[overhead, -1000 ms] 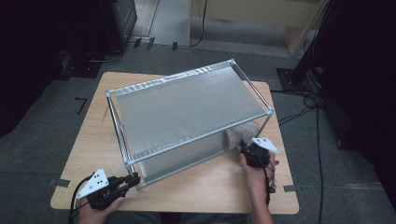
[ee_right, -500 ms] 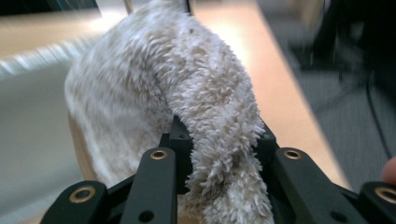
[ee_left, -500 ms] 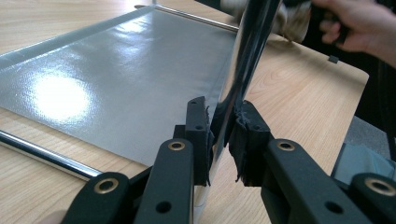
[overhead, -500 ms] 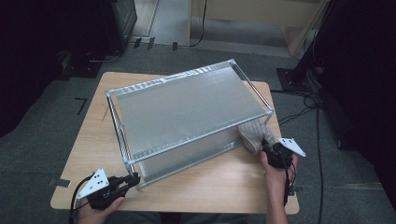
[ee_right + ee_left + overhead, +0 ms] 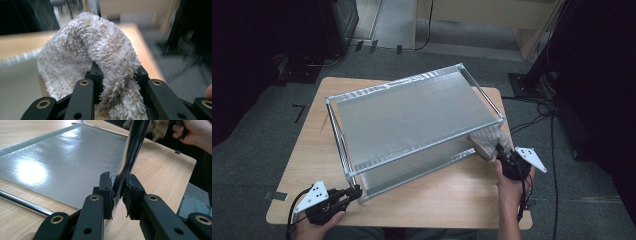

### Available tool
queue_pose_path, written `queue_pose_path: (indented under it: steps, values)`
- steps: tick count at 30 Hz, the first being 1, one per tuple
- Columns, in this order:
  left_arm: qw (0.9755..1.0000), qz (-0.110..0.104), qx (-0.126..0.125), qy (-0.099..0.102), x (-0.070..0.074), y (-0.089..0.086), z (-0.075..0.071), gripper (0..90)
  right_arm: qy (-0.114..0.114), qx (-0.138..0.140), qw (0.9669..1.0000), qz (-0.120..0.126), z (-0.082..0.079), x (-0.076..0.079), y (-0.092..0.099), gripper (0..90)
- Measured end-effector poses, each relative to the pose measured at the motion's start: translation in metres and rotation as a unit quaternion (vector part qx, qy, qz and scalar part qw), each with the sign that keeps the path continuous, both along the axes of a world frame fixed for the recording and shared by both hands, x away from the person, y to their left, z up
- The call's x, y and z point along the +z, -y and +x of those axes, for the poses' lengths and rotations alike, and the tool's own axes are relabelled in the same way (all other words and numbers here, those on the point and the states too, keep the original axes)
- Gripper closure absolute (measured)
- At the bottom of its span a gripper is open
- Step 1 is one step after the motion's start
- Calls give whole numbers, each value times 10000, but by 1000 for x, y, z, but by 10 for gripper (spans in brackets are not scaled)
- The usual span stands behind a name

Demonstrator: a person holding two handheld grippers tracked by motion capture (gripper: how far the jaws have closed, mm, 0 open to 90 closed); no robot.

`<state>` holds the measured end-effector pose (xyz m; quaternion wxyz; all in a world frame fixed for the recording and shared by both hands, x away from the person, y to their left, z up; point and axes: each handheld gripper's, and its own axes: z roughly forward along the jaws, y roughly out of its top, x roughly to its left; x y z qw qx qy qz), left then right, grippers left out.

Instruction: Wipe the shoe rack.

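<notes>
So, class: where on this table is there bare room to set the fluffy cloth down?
Bare wood lies along the near table edge, between the left gripper and right gripper, and in a strip left of the rack. It is crowded at the rack's right end, where the cloth hangs.

a lab or workshop-like test room: a plain wooden table (image 5: 452, 200) stands on grey carpet floor (image 5: 257, 150), black cables (image 5: 537, 120) trail across it beyond the right gripper (image 5: 504, 155), with dark equipment stands (image 5: 542, 60) and a wooden cabinet (image 5: 492, 20) farther off.
</notes>
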<state>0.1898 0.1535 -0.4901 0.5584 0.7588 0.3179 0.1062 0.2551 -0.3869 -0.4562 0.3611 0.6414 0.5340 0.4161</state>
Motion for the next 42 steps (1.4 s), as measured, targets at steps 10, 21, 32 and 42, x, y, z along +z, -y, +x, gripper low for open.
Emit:
queue_pose_path:
  steps: [10, 21, 32, 42]
  values:
    - [10000, -30, -65, -30, 0, 7, -1, 779, -959, 1016, 9902, 8, 21, -43, -53, 705]
    - [9999, -89, -55, -108, -1, 17, -2, 774, -1096, 2373, 9651, -179, 11, -55, -154, 705]
    - [9999, -101, 30, -117, -1, 22, -3, 774, -860, 3266, 9388, -677, -31, -56, -246, 705]
    - [9999, -48, 48, -86, -1, 23, -3, 776, -872, 3768, 9179, -893, -45, -51, -263, 702]
